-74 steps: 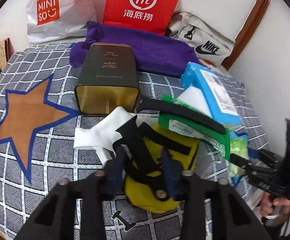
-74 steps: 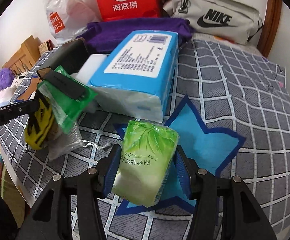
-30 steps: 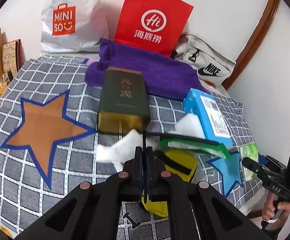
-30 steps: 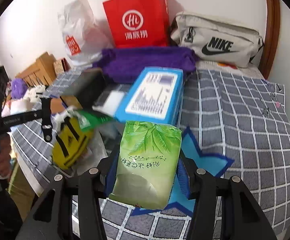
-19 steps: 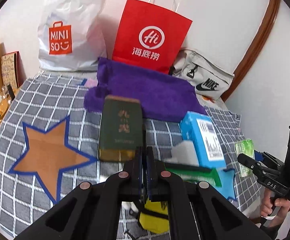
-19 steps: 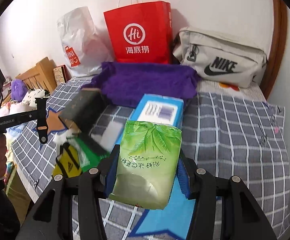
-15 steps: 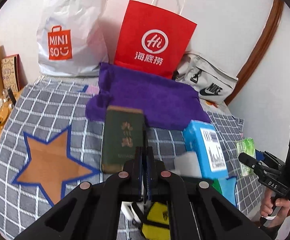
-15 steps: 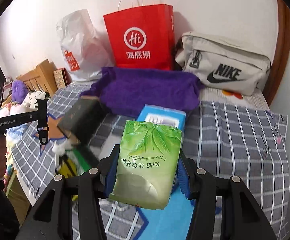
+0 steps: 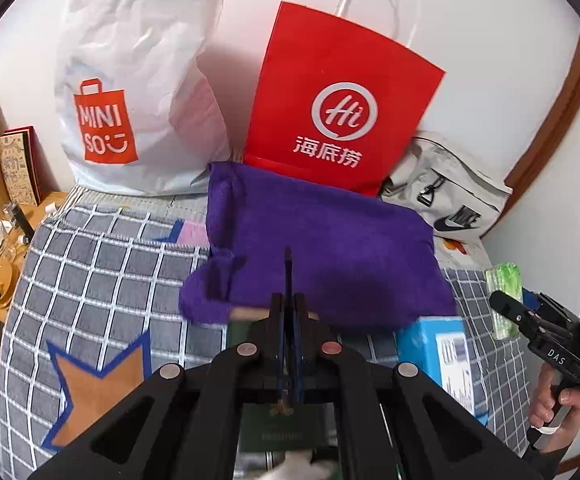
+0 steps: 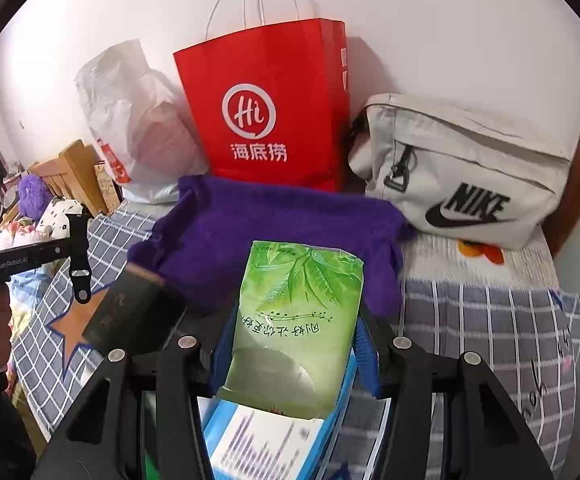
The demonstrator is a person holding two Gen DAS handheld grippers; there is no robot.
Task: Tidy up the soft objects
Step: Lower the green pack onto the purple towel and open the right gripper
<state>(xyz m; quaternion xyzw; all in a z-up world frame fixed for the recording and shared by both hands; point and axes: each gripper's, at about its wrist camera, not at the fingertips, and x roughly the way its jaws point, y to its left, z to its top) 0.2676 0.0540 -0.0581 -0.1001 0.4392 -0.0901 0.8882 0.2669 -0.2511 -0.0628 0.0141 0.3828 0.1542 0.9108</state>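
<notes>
The right gripper [image 10: 294,344] holds a green leaf-printed soft tissue pack [image 10: 296,320] between its fingers, above the grey checked bed [image 10: 490,320] near the purple towel [image 10: 273,232]. The left gripper [image 9: 288,320] has fingers pressed together on a thin black strap [image 9: 287,276].

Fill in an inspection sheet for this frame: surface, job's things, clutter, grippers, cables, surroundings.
Surface: bed with checked cover, orange star patch.
Job's things: green tissue pack in the right hand-held gripper; black strap in the left hand-held gripper; purple towel lying flat.
Clutter: blue tissue pack, dark box.
Grippers: left shut on strap; right shut on green pack.
Cables: nothing seen.
Surroundings: red paper bag, white plastic bag, grey bag against the wall.
</notes>
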